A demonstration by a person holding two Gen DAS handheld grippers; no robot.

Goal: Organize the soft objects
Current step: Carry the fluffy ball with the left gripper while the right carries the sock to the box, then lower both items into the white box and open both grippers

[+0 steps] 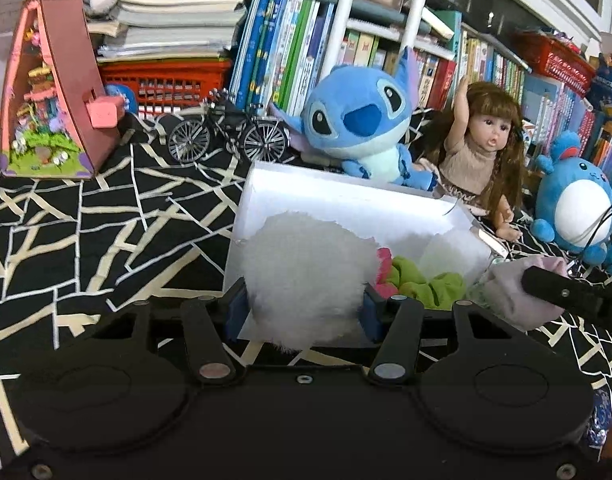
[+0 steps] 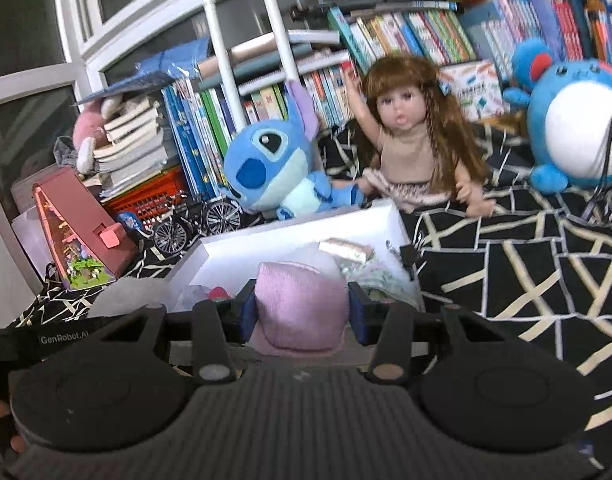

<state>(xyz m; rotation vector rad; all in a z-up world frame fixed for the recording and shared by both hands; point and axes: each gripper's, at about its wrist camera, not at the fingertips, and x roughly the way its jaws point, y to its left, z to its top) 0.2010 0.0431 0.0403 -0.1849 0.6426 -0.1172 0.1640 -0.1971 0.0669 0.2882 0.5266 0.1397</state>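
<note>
White fluffy pom-pom ball [image 1: 306, 280] sits clamped in the left gripper [image 1: 304, 308] at the near edge of the open white box [image 1: 346, 196], while the right gripper [image 2: 302, 312] pinches a pink knitted pouch [image 2: 300, 300] over that box's near rim.

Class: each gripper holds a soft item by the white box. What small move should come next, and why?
Probably ease the left gripper forward and open it: its white fluffy ball hangs at the near edge of the box, which already holds green cloth.
</note>
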